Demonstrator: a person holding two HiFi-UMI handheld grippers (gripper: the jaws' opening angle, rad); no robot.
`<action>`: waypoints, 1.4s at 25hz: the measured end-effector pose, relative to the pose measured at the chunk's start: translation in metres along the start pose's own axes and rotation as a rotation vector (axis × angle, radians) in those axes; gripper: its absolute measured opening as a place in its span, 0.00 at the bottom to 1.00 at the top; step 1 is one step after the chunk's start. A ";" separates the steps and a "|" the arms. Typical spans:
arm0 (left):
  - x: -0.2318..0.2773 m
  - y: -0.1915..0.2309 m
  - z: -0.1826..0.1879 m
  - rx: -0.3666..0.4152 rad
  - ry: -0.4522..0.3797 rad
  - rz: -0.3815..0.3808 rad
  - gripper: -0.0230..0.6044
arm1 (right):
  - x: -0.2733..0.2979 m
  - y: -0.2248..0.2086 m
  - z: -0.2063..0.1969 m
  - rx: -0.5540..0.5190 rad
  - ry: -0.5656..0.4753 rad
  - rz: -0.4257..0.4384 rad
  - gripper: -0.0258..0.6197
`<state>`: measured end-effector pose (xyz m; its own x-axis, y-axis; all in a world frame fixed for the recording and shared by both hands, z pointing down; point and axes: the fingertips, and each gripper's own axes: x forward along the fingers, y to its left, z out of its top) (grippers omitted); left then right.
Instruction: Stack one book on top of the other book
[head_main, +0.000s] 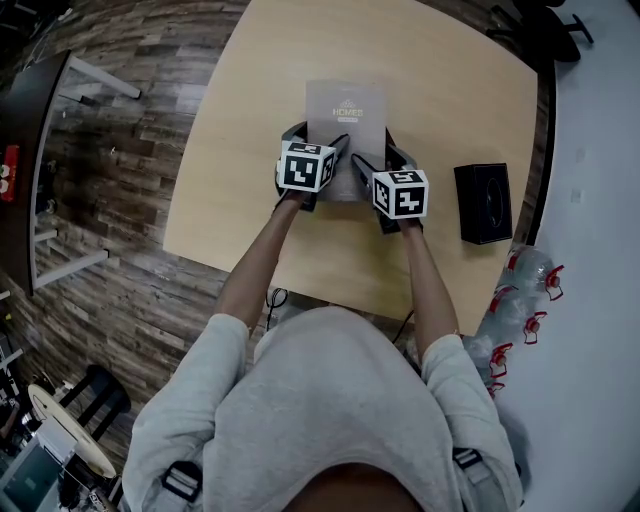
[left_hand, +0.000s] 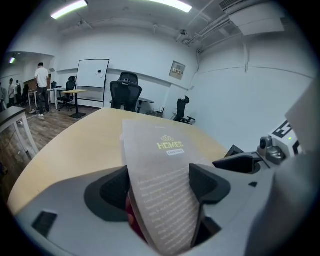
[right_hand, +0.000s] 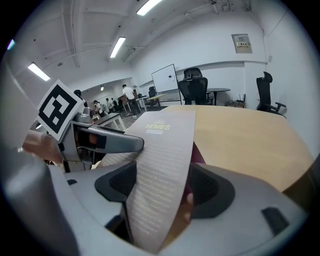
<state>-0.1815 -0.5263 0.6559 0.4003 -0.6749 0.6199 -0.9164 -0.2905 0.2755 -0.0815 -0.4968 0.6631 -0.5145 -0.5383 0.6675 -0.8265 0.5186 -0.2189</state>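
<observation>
1. A grey book (head_main: 346, 115) with "HOMES" printed on its cover is at the middle of the wooden table (head_main: 450, 90).
2. The left gripper (left_hand: 160, 186) and right gripper (right_hand: 161, 186) both pinch its near edge.
3. A black book (head_main: 483, 203) lies apart, to the right.

Grey book (head_main: 346, 112), near end: from the head camera I lose it under the left gripper (head_main: 320, 140) and right gripper (head_main: 382, 156), toward the table's near edge.
Dark red thing (right_hand: 199, 156) beneath it: I get only a sliver in the gripper views and can't tell if it's the other book.
Cover's small print: too fine for me to read.
Black box (head_main: 483, 203) by the right edge: I can't tell what it is.
Table (head_main: 440, 80), far edge: cut off by the frame's top.
</observation>
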 end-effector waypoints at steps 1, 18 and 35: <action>0.003 0.001 -0.001 -0.002 0.006 -0.002 0.62 | 0.002 -0.001 -0.001 0.006 0.003 0.002 0.56; 0.015 0.012 -0.013 -0.108 0.038 -0.064 0.64 | 0.011 -0.003 -0.001 -0.008 0.012 0.013 0.57; -0.045 0.032 -0.002 -0.111 -0.061 0.013 0.65 | -0.029 -0.008 0.015 -0.021 -0.085 -0.014 0.60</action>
<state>-0.2287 -0.5041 0.6383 0.3839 -0.7194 0.5788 -0.9140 -0.2068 0.3492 -0.0638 -0.4957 0.6347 -0.5215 -0.5997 0.6070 -0.8292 0.5240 -0.1947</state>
